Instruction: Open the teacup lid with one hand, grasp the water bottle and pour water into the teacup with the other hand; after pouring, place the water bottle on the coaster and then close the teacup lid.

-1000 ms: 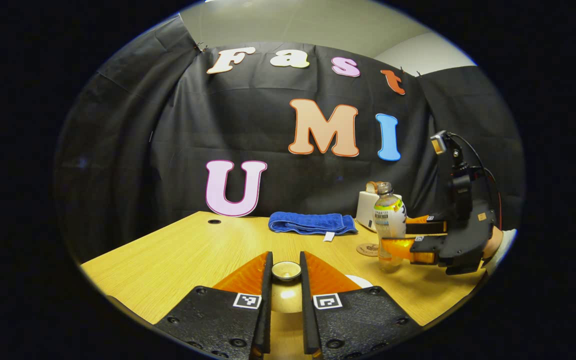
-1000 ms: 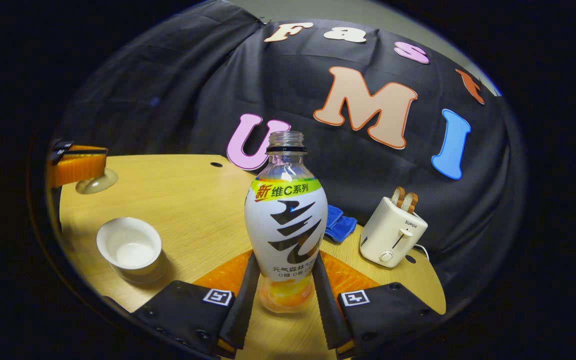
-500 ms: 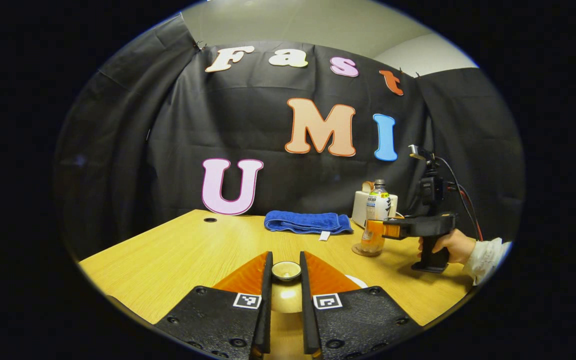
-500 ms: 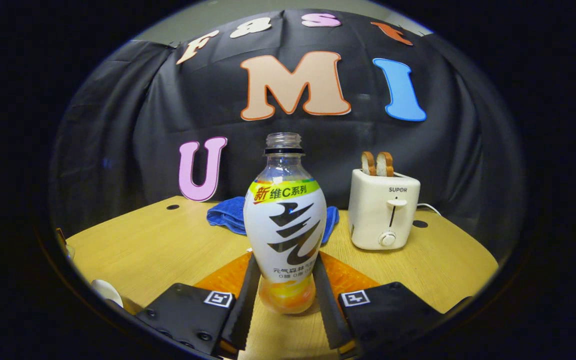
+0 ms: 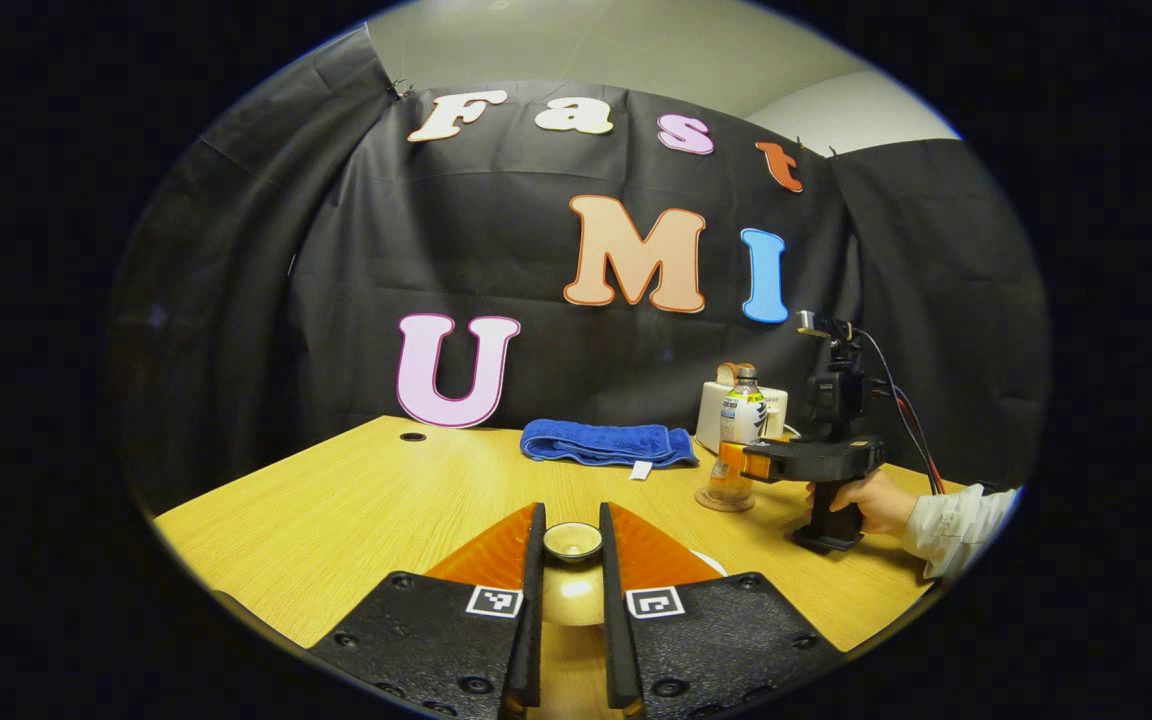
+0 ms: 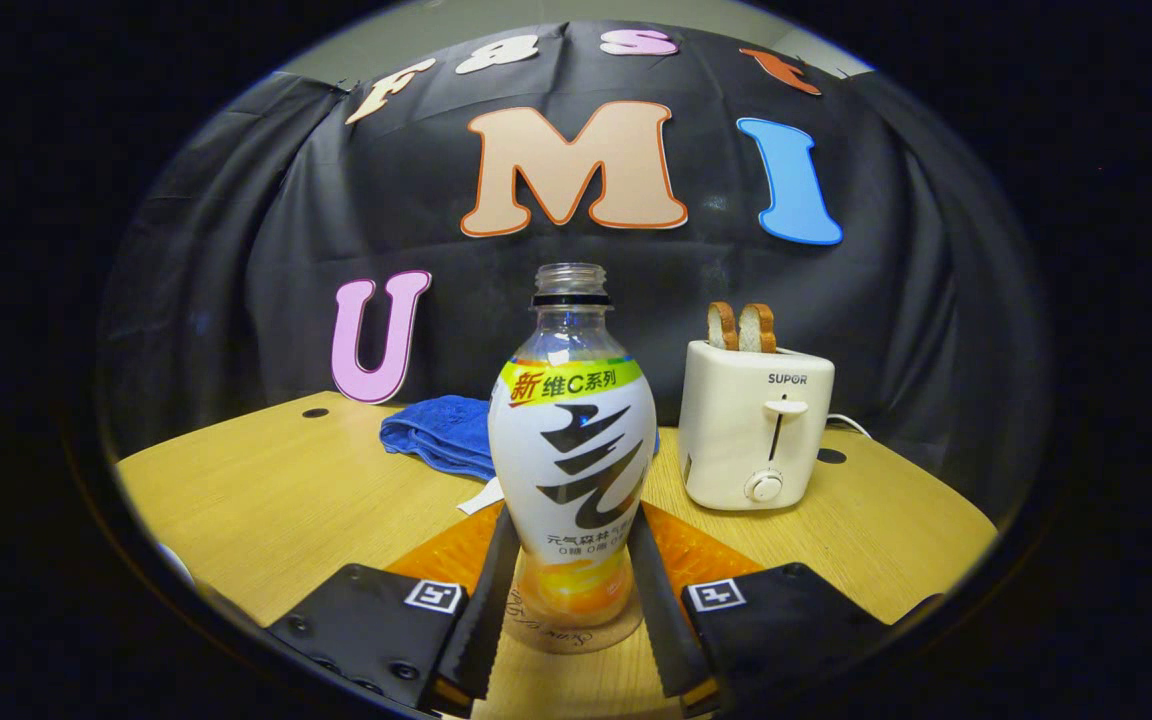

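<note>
Upright on the coaster (image 6: 576, 632), the uncapped bottle (image 6: 572, 470) stands on the counter (image 6: 266, 500), gripped low between the right tongs (image 6: 572, 590). Nearby, the left tongs (image 5: 572, 560) are clamped on the lid (image 5: 573, 541). Behind sit a blue towel (image 5: 604, 443) and a toaster (image 6: 756, 430).
</note>
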The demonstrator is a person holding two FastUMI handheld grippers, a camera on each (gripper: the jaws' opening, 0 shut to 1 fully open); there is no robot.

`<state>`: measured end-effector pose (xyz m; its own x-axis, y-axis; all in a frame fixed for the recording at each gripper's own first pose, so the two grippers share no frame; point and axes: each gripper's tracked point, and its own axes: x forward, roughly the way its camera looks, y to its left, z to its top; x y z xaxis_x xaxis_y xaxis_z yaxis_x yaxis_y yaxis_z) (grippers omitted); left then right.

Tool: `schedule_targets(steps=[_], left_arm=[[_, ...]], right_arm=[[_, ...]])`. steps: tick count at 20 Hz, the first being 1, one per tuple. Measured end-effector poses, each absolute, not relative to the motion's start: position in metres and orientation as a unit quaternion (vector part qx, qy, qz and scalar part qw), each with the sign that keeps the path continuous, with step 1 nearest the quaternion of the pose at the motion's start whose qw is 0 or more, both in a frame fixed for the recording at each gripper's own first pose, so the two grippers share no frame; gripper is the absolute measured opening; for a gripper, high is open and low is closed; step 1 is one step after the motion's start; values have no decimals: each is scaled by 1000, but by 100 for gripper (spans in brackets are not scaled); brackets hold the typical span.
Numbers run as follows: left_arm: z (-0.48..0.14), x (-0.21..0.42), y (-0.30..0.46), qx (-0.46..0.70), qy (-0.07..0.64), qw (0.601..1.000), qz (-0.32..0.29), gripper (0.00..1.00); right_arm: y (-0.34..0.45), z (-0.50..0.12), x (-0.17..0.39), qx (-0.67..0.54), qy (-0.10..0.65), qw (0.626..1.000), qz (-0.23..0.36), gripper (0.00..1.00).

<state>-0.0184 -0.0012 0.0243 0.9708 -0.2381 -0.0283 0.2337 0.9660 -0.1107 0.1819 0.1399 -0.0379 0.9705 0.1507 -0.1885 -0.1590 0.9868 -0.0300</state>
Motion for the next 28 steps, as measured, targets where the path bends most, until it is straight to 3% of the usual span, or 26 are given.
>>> schedule_targets(steps=[4,7,8,11,12,14,16,17,18,20,22,24,28], left_arm=[[26,-18,-3,-51,19,991,-119,23],[24,-18,-7,-44,24,991,-121,23],[24,-18,-10,-43,24,991,-123,23],[25,-18,-19,-40,22,990,-131,23],[25,-17,-22,-39,24,990,-133,23],[23,-18,-28,-37,27,989,-138,23],[26,-19,-33,-38,24,989,-144,23],[26,-18,-35,-36,25,988,-145,23],[24,-17,-37,-34,28,988,-146,22],[26,-18,-41,-37,26,988,-150,23],[24,-16,-44,-37,27,987,-153,23],[20,-15,-50,-34,32,986,-159,23],[12,-11,-63,-27,41,984,-171,23]], right_arm=[[143,-37,176,-25,95,992,84,75],[144,-34,177,-25,91,991,97,76],[144,-33,174,-24,89,991,100,83],[150,-29,163,-33,78,991,104,85],[149,-28,163,-35,75,991,103,91],[145,-29,164,-38,77,991,98,85],[143,-34,162,-27,86,991,97,85],[142,-34,161,-25,87,991,97,92],[138,-36,162,-27,88,992,90,86],[136,-37,160,-27,90,992,90,86],[136,-40,159,-29,91,991,89,96],[132,-39,154,-31,89,991,90,100],[127,-30,136,-24,78,992,94,100]])
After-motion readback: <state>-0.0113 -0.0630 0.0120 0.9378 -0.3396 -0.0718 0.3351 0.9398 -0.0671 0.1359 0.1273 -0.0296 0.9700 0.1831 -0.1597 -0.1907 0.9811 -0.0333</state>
